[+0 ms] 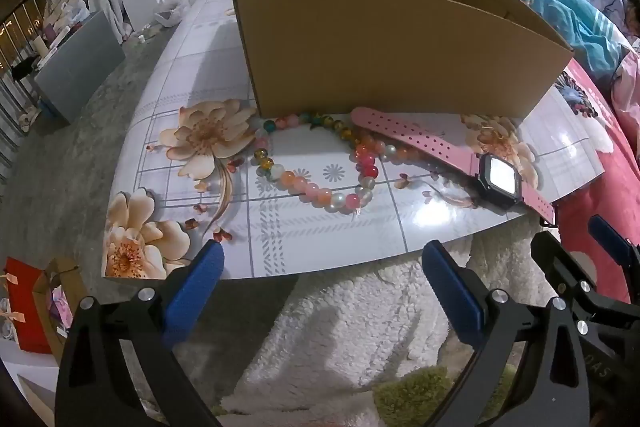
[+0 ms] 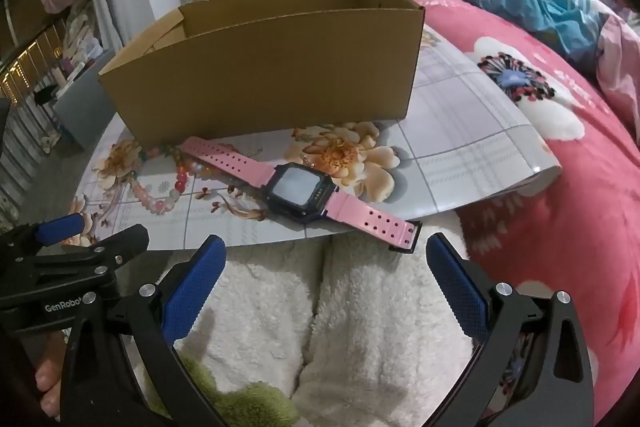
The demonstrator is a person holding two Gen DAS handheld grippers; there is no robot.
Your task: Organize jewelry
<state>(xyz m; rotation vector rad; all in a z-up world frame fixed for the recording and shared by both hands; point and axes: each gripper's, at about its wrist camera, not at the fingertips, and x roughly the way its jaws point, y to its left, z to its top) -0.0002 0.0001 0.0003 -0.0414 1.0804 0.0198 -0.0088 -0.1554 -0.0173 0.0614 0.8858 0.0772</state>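
Note:
A colourful bead bracelet [image 1: 316,163] lies on a floral board [image 1: 288,235] in front of an open cardboard box [image 1: 384,47]. A pink watch with a black square face [image 1: 500,179] lies to its right, its strap crossing the beads. My left gripper [image 1: 320,259] is open and empty, just short of the board's near edge, below the bracelet. In the right wrist view the watch [image 2: 300,191] lies ahead, the bracelet [image 2: 168,187] to its left, the box [image 2: 264,67] behind. My right gripper [image 2: 326,251] is open and empty, just below the watch's buckle end.
The board rests on a white fleece blanket [image 2: 320,307] and a pink floral bedspread [image 2: 580,187]. Crumpled blue bedding [image 2: 532,3] lies at the far right. The right gripper shows in the left wrist view [image 1: 592,267], close beside the left one. Floor and clutter lie left.

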